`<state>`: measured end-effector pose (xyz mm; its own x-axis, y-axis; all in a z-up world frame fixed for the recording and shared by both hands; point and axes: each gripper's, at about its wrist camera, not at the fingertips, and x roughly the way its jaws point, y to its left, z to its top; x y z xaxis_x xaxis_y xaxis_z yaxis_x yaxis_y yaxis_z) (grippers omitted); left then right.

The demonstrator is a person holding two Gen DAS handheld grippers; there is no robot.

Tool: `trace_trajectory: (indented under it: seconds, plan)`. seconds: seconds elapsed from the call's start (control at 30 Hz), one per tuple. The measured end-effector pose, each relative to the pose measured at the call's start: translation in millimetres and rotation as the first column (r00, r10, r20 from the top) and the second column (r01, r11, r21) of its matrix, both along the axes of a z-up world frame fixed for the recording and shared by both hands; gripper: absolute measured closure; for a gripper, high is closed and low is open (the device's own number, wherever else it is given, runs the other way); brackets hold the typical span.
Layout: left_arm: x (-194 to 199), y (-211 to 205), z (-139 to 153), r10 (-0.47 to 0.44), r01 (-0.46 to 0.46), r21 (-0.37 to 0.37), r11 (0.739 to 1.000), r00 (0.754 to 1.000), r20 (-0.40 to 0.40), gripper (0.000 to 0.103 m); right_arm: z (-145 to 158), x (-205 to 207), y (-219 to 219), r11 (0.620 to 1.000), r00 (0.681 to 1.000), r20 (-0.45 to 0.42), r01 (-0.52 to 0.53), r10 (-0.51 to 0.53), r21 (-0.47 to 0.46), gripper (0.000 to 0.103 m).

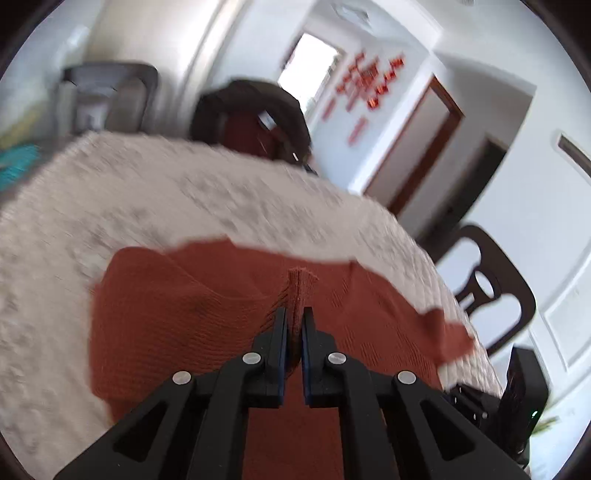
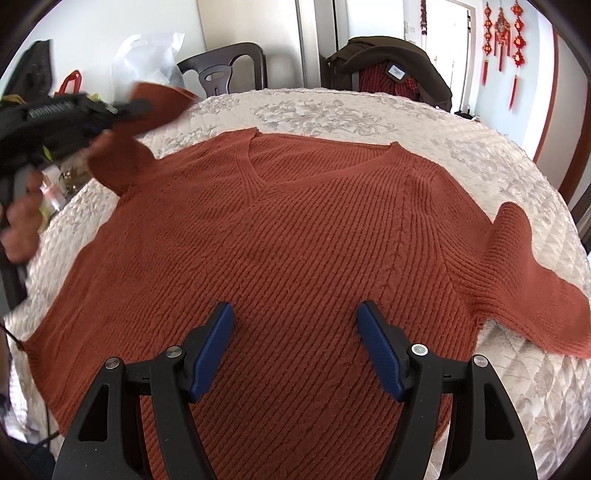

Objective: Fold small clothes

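Observation:
A rust-orange knit V-neck sweater lies front up on a cream quilted table. My left gripper is shut on the cuff of the sweater's left sleeve and holds it lifted off the table; it also shows blurred at the upper left of the right wrist view, with the sleeve hanging from it. My right gripper is open and empty, hovering over the sweater's lower front. The right sleeve lies flat toward the table's right edge.
A dark chair stands behind the table, another with a dark jacket over it further right. A white plastic bag and small items sit at the left. A third chair stands by the table's edge. Red ornaments hang on the wall.

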<state>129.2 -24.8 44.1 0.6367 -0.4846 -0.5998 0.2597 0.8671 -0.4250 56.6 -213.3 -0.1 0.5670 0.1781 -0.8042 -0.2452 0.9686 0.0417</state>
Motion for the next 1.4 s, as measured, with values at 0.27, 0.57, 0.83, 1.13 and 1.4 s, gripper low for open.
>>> trace_trajectory:
  seconds: [0.27, 0.57, 0.83, 1.13, 1.4]
  plan:
    - [-22, -1, 1, -0.05, 0.05, -0.005, 0.999, 0.999, 0.006, 0.069, 0, 0, 2, 1.0, 1.0, 0.001, -0.001, 0.001, -0.012, 0.033]
    - [-34, 89, -12, 0.212, -0.213, 0.061, 0.975, 0.977, 0.016, 0.066, 16, 14, 5, 0.994, 1.0, -0.026, 0.005, -0.002, 0.107, 0.033]
    - [-43, 88, -37, 0.197, -0.195, 0.07, 0.978, 0.98, -0.028, 0.066, 7, 63, 39, 0.982, 0.996, -0.083, -0.03, 0.046, 0.187, 0.061]
    - [-39, 73, -51, 0.157, -0.146, 0.156, 0.977, 0.986, -0.063, 0.066, 7, 78, 45, 0.982, 0.996, -0.07, -0.034, 0.048, 0.184, 0.1]
    - [-40, 70, -51, 0.154, -0.142, 0.169, 0.975, 0.986, -0.06, 0.066, 17, 90, 3, 0.978, 0.997, -0.059, 0.062, -0.051, 0.2, 0.1]
